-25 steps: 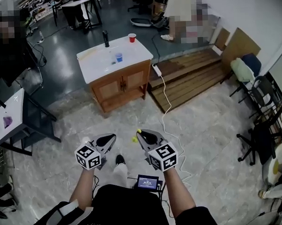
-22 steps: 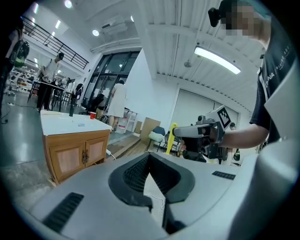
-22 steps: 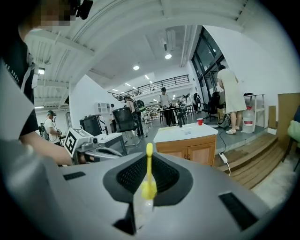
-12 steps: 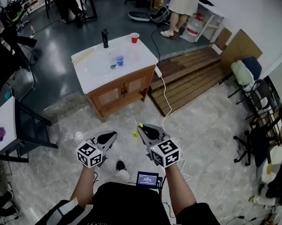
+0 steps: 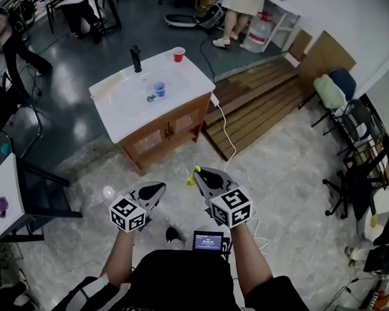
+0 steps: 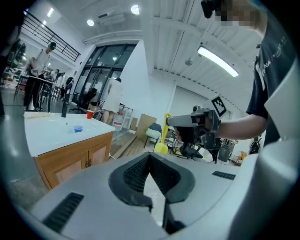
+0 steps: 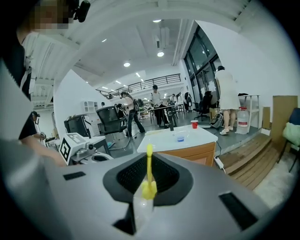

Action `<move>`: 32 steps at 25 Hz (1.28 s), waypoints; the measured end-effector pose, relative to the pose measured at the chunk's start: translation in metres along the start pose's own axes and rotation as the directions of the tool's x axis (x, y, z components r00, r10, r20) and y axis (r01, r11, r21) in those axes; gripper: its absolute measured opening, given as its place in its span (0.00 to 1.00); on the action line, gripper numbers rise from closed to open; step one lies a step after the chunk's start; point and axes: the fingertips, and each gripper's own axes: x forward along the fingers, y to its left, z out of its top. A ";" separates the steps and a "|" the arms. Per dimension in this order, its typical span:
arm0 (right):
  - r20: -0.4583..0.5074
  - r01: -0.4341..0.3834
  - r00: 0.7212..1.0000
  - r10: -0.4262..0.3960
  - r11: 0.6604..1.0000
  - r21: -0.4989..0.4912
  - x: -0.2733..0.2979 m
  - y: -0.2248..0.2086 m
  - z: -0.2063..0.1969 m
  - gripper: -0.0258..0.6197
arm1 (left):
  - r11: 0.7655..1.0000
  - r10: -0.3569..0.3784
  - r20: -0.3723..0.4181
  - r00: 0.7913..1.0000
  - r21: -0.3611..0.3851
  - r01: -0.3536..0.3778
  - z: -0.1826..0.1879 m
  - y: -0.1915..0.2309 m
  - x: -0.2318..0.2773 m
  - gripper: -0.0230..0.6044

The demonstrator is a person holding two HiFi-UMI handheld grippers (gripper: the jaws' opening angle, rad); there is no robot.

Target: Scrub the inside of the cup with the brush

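Fingers of the right gripper (image 5: 205, 178) are squeezed tight on a thin yellow brush (image 7: 149, 164), which sticks out in front of them. Fingers of the left gripper (image 5: 153, 189) are pressed together with nothing in them. Both grippers are far from the counter (image 5: 120, 116), out over the floor in front of its doors.

On top of the counter, near its middle, sits a small blue cup (image 5: 159, 89), close to the black tap (image 5: 136, 58). A red cup (image 5: 178, 54) stands at the counter's far corner. I think the blue one is the cup to scrub, but I can't be sure.

It looks like thin plastic, so it should be light and easy to tip over or squash. The empty left fingers should hold it gently by its side while the brush goes in.

I count two cups, one brush, one tap, one counter and two grippers.
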 end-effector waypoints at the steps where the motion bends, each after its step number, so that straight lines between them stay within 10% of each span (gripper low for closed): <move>1: 0.000 0.002 1.000 -0.002 1.000 0.004 0.003 -0.002 0.000 0.10 | 1.000 0.002 0.001 1.000 -0.001 -0.002 0.002 0.005 0.001 0.04; 32: 0.014 -0.264 0.964 0.264 0.964 0.036 0.104 -0.187 0.058 0.10 | 0.967 0.252 -0.004 0.968 -0.031 -0.252 0.095 0.109 0.158 0.04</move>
